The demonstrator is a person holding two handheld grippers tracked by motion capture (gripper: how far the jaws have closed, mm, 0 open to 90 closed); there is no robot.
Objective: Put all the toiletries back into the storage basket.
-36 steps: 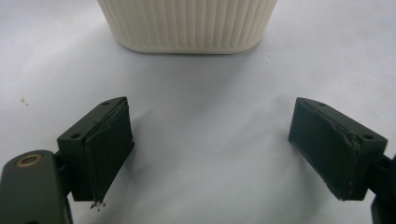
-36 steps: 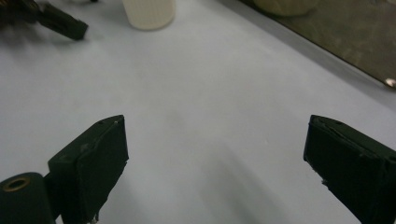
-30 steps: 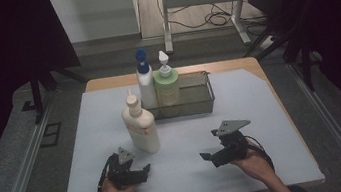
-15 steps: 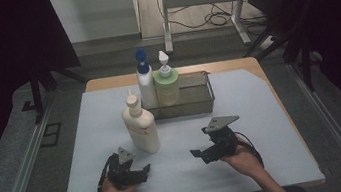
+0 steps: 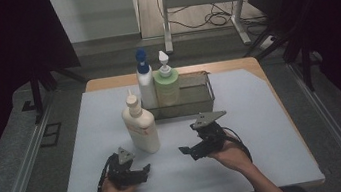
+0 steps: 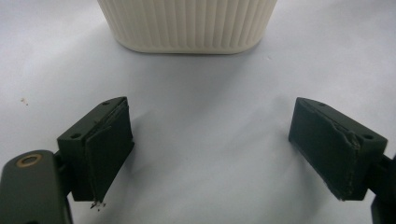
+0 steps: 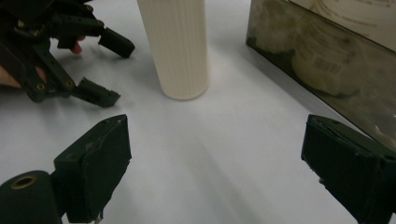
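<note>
Nearing the cream bottle [image 5: 140, 128], right tool [image 5: 190, 151] shifted left, jaws apart

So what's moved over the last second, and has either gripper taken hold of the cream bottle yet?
The right gripper has slid left across the mat, toward the cream bottle; its fingers are spread with nothing between them. The left gripper has kept its place near the bottle's base, open too. Neither touches the bottle. The bottle, and the tray with its two bottles, have not moved.
</note>
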